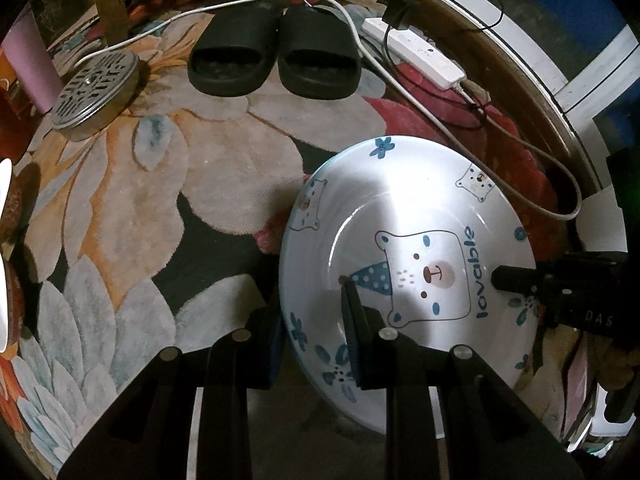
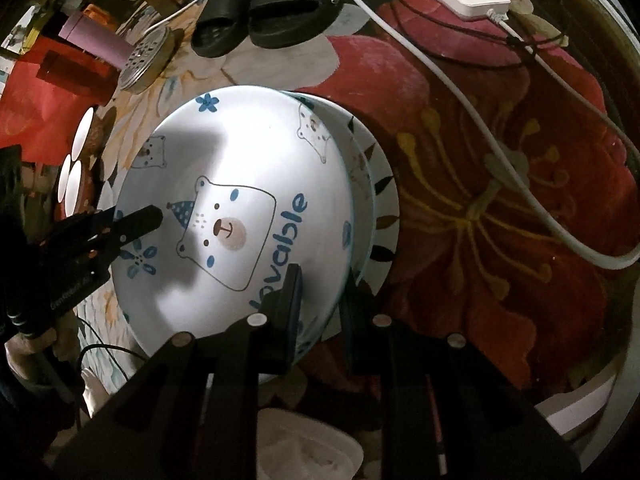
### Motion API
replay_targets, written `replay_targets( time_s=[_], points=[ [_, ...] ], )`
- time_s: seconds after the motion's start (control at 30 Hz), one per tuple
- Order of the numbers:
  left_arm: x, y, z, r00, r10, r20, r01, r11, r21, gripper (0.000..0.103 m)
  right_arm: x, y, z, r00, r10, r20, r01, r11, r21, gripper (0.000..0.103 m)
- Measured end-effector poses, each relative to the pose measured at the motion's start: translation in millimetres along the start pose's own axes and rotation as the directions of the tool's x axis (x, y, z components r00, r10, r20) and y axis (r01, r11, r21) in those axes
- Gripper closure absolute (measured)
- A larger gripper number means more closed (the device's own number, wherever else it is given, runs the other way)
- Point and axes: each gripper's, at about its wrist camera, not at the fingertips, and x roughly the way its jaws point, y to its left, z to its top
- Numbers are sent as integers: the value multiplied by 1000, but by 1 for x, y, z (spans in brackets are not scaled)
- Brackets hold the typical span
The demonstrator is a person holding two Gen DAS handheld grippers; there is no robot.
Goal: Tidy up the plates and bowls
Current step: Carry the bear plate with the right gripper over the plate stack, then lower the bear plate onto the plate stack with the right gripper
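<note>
Here a white ceramic plate printed with a blue bear and the word "lovable" [image 1: 404, 256] hangs tilted over the flowered rug [image 1: 132, 200], carried by opposite rims, probably so neither grip must bear its weight alone. The left gripper [image 1: 316, 344] pinches the rim narrowly, one finger above, one below. The right gripper [image 2: 320, 312] clamps the far rim likewise. Beneath, in the right wrist view, sit stacked patterned plates [image 2: 380, 184], the likely landing spot.

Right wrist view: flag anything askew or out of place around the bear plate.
The bear plate sits off-centre over a stack of plates, whose rims stick out at its right. A white cable trails across the rug, and black slippers lie nearby. No breakage or spill shows.
</note>
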Motion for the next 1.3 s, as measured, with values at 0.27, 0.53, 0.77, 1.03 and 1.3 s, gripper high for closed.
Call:
replay_targets(
  time_s=[0.27,0.53,0.77,1.03,1.3],
  points=[
    [8,-1,2,1000,16,-16,-16,1000,7,77,5,-3,5,1000,-10,0,10,1000,11,84],
    [16,-5,5,998,42,-55,-42,999,10,75,7,-3,6,1000,-27,15,27,999,44,82],
    [19,-12,6,997,18,-80,-18,1000,9,47,8,-9,11,1000,9,12,-10,994,108,73],
    [14,-26,9,998,-17,-65,19,1000,25,9,9,-14,12,999,50,10,-51,985,164,69],
    [5,-28,6,1000,2,-26,-1,1000,26,3,8,-15,12,997,74,14,-75,977,201,63]
  ],
)
